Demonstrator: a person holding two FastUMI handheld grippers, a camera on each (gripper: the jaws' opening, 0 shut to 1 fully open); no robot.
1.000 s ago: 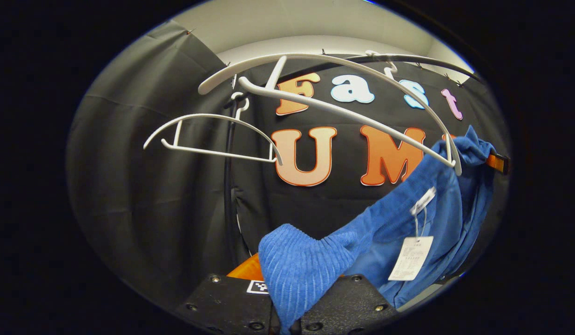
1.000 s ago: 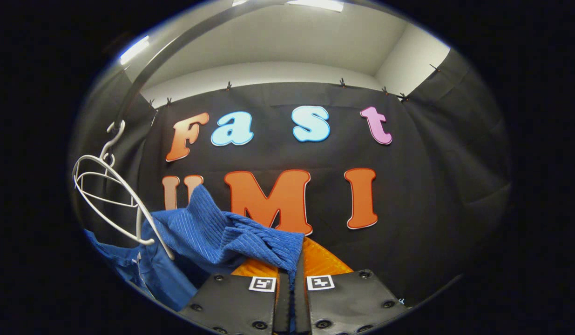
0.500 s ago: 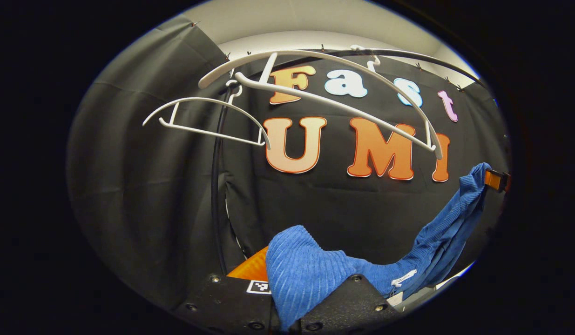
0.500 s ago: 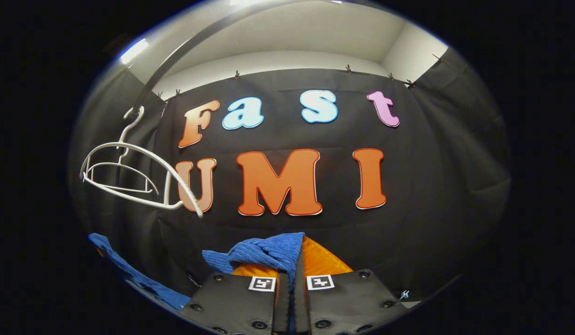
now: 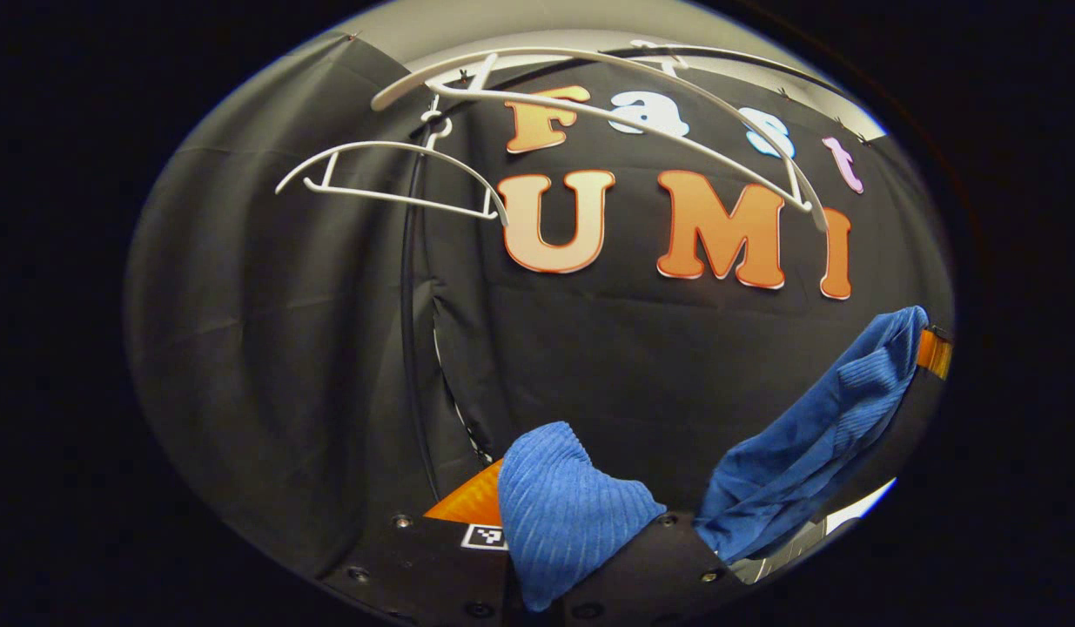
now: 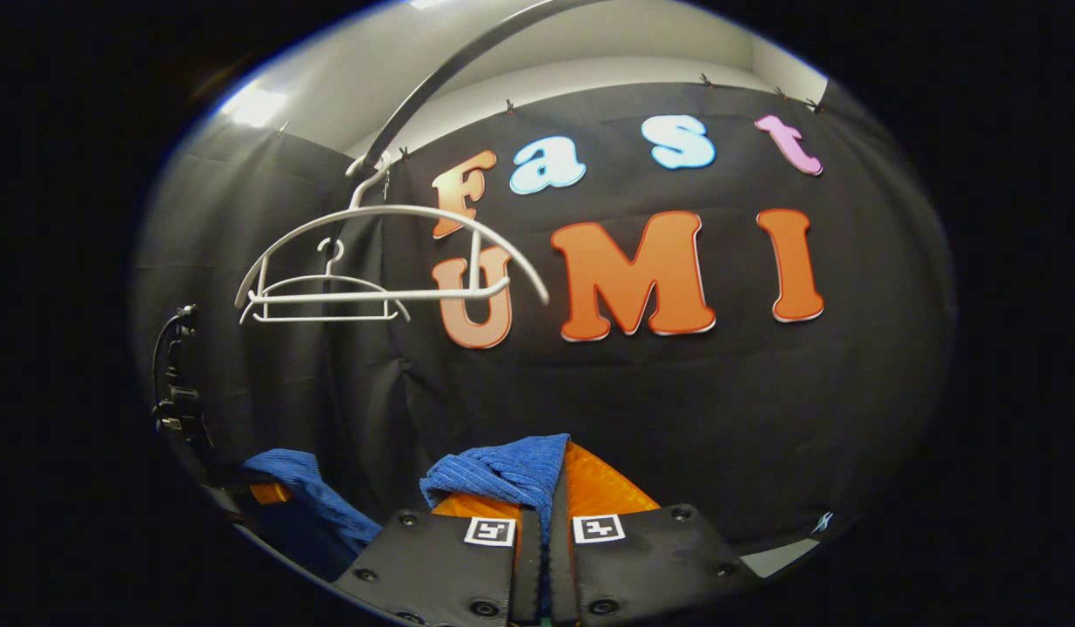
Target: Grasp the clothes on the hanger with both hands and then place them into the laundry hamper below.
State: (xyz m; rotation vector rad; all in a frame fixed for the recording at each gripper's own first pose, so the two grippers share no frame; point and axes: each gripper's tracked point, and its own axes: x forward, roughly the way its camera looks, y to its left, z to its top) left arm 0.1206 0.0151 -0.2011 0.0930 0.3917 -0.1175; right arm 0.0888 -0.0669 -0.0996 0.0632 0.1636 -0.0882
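Note:
A blue ribbed garment point(image 5: 572, 514) is off the hangers and hangs between both grippers. My left gripper point(image 5: 537, 575) is shut on one bunched end of it at the bottom of the left gripper view. From there the cloth sags and rises to the right gripper point(image 5: 929, 348) at the far right. In the right gripper view my right gripper point(image 6: 541, 540) is shut on the other end of the garment point(image 6: 502, 475), and the cloth point(image 6: 315, 496) trails down to the lower left. Two bare white hangers point(image 5: 398, 178) point(image 6: 389, 261) hang on the dark rail point(image 6: 450, 74) above.
The black cloth wall stands close behind everything. A dark stand pole point(image 5: 411, 348) runs down left of centre in the left gripper view. A black clamp-like fitting point(image 6: 176, 392) sits at the left edge of the right gripper view. A pale strip of floor point(image 5: 855, 514) shows low right.
The garment slid off the big hanger's end and dropped; both grippers have moved down with it. The hangers now sit higher in both views and have swung level, bare.

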